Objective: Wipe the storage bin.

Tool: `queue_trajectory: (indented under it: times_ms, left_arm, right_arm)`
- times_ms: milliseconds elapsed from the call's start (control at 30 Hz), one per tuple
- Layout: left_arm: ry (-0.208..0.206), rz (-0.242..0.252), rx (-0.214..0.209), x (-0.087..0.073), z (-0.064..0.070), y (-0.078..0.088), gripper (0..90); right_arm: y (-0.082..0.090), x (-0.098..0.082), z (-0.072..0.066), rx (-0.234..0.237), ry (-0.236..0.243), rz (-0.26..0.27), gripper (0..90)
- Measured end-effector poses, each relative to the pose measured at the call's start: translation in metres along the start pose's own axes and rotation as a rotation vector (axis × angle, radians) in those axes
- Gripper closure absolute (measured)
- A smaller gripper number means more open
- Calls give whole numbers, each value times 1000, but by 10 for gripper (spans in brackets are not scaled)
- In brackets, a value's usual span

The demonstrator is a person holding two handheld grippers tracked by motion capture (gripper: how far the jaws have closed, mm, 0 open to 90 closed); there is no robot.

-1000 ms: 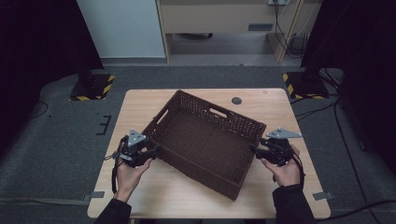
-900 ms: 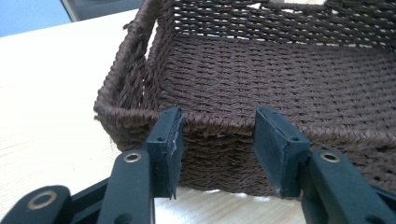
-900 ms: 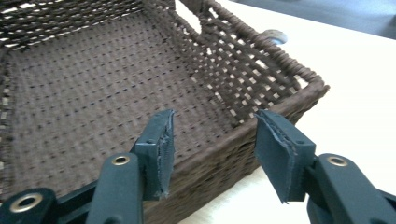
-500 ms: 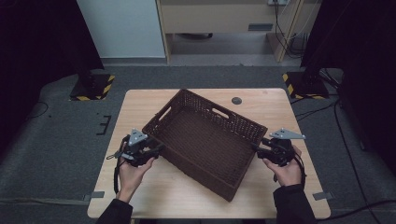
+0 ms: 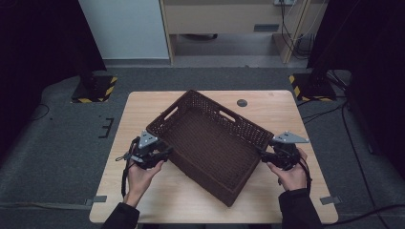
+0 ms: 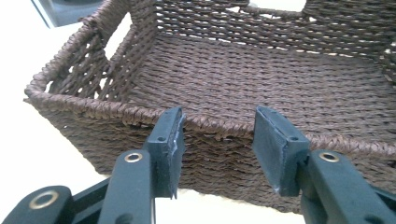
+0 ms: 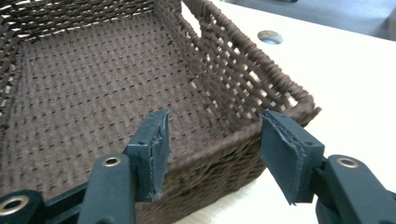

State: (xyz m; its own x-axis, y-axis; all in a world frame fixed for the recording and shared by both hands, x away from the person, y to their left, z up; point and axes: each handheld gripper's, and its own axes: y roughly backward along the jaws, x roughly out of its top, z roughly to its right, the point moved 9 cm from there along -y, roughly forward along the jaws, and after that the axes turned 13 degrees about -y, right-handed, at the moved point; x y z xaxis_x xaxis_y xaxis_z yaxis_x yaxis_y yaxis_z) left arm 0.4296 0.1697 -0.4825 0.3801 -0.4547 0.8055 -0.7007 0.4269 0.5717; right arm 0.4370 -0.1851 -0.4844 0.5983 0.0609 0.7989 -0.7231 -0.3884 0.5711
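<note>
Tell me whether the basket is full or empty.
Empty. The basket shows only its bare woven floor in all three views.

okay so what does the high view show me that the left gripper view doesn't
The high view takes in the whole wooden table, both hands, the right gripper at the basket's right end, and the small dark disc behind the basket. The left gripper view gives a close look at the weave and the left gripper, its jaws apart, in front of the rim. Both show the empty brown wicker basket.
</note>
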Motion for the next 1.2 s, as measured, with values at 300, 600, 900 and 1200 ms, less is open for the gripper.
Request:
queue_trajectory:
  times_ms: [300,600,900,1200]
  left_arm:
    - [10,10,-20,2,7,2,509]
    - [-13,15,-59,7,24,1,478]
    - [-33,-21,-7,5,13,-4,507]
    - [-35,-11,-4,7,16,-1,501]
  right_arm:
    - [1,-3,-1,26,-30,-16,432]
    - [6,-3,-4,39,-26,-29,450]
    - [4,7,7,-32,0,44,421]
    - [1,7,14,-65,9,61,396]
